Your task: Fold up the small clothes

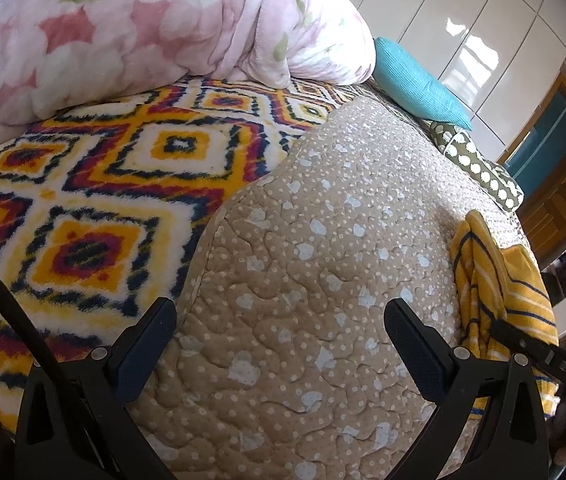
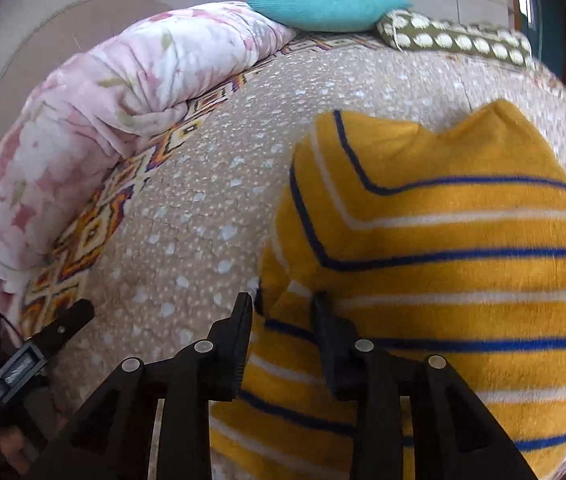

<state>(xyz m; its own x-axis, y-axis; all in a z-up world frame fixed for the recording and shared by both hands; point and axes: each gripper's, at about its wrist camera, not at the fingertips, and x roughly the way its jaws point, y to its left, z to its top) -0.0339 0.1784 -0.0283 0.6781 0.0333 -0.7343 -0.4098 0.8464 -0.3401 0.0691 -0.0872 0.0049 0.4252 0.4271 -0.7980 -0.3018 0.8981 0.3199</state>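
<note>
A fluffy yellow garment (image 2: pixel 443 240) with blue and white stripes lies bunched on the beige quilted bedcover (image 2: pixel 203 200). My right gripper (image 2: pixel 283 304) is shut on a raised fold at the garment's near left edge, and the cloth fills the gap between its fingers. In the left wrist view the garment (image 1: pixel 483 272) shows at the right edge. My left gripper (image 1: pixel 279 312) hovers open over the bare quilt (image 1: pixel 303 220) to the garment's left, with nothing between its fingers.
A pink floral duvet (image 1: pixel 143 32) is rolled up along the far left. A bright diamond-patterned fleece blanket (image 1: pixel 83 184) lies under it. A teal cushion (image 2: pixel 327 8) and an olive dotted cushion (image 2: pixel 455 40) sit at the bed's far end, with white wardrobe doors (image 1: pixel 463 20) behind.
</note>
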